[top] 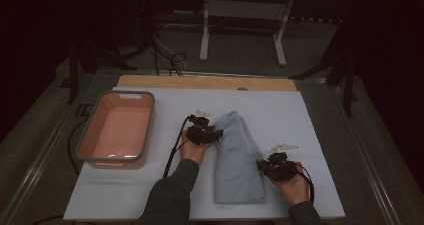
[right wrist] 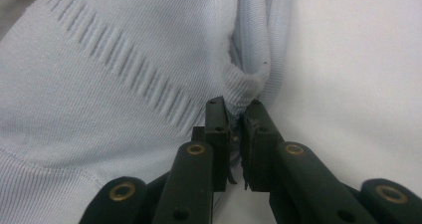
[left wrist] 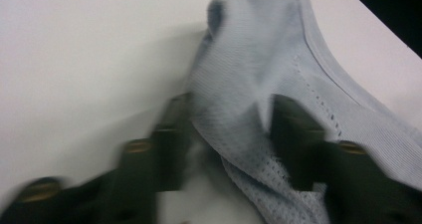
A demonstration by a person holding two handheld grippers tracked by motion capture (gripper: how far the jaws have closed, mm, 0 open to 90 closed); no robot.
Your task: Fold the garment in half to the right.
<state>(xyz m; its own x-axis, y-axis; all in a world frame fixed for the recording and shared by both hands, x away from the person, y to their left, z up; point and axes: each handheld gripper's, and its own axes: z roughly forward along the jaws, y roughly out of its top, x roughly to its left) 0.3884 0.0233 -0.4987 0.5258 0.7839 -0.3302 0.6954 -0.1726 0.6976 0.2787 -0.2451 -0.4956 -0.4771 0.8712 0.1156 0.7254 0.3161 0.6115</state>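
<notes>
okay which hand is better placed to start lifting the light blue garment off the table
Right. The right tool is already shut on the garment's edge, while the left tool straddles a fold without clearly pinching it.

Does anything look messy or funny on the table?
Nothing looks spilled or broken. The light blue garment lies folded in a long strip, slightly slanted on the white table, its far end bunched up. The pink tub sits straight.

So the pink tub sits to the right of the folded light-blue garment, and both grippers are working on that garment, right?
Not quite. In the high view the pink tub sits to the left of the folded light-blue garment, not the right. The rest holds: the left gripper has cloth between its fingers, and the right gripper pinches the garment's edge.
</notes>
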